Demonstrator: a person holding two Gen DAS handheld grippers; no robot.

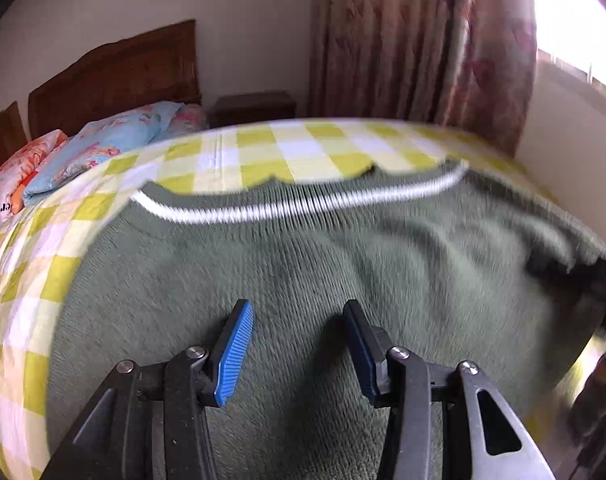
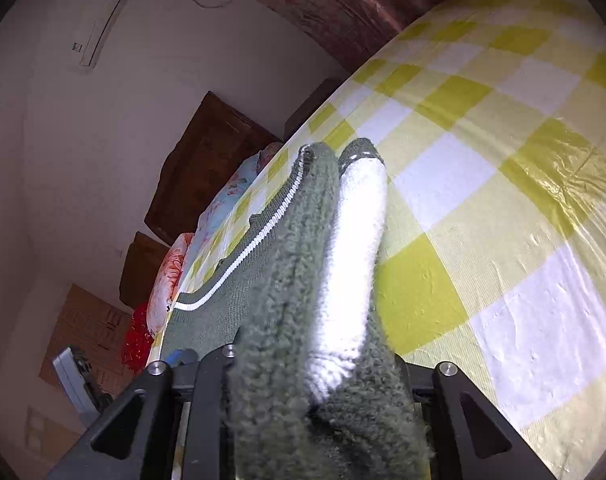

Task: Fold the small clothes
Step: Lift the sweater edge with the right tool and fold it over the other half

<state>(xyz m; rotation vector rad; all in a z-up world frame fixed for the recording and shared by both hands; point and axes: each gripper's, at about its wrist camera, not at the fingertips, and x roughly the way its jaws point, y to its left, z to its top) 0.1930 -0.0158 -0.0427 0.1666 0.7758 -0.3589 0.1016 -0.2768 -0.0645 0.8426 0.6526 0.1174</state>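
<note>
Left wrist view: sweater [image 1: 303, 264] lies spread flat on the checked bed [image 1: 263, 152], hem stripe toward the far edge. Left gripper [image 1: 299, 320] hovers over the knit, jaws about half open, nothing between them.

Right wrist view: right gripper [image 2: 319, 380] is clamped on a bunched fold of the sweater [image 2: 303, 280], which drapes over its fingers, above the bed [image 2: 483, 200].

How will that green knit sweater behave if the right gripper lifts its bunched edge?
Likely floppy: the green sweater already bunches and folds where the right gripper is shut on it. Probably grippy, not slippery, given the fuzzy knit. The rest, spread on the checked bedsheet, would probably drag and wrinkle rather than lift flat.
</note>
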